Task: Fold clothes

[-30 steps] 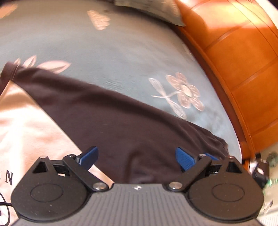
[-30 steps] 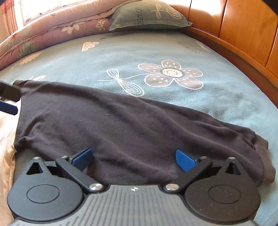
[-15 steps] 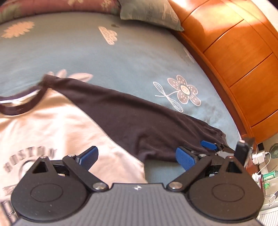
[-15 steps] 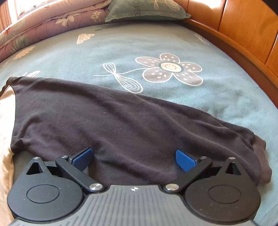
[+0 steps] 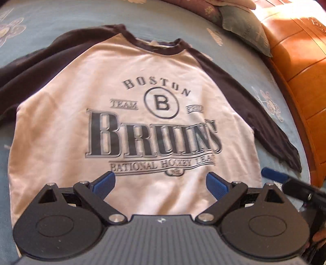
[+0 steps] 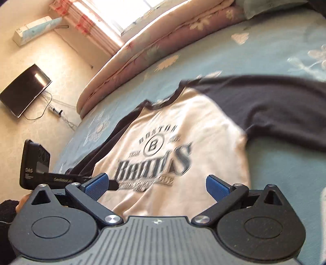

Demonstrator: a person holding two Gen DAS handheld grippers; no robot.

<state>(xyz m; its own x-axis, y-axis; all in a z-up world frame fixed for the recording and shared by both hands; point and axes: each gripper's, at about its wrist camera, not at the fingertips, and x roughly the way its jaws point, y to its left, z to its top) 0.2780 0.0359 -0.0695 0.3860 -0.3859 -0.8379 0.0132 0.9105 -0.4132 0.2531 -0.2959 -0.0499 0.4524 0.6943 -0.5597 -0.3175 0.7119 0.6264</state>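
A cream shirt (image 5: 67, 122) with dark sleeves and a "Boston Bruins" print lies flat, face up, on the bed, both sleeves spread outward. My left gripper (image 5: 161, 181) hovers over the shirt's lower hem, open, nothing between its blue pads. The right gripper's blue fingertip (image 5: 273, 173) shows at the right edge, below the cuff of the right sleeve (image 5: 264, 120). In the right wrist view the same shirt (image 6: 203, 130) lies ahead, and my right gripper (image 6: 155, 184) is open above its lower right part. The left gripper's body (image 6: 34, 165) appears at the left.
A light blue flowered bedsheet (image 5: 61, 18) covers the bed. An orange wooden headboard (image 5: 301, 81) runs along the right. A pillow (image 5: 244, 26) and a rolled quilt (image 6: 163, 38) lie at the far side. A dark screen (image 6: 24, 89) leans against the wall beyond the bed.
Both grippers have pulled back and up from the dark right sleeve. The views swung left, so the whole shirt front now shows. Both stay open and empty.
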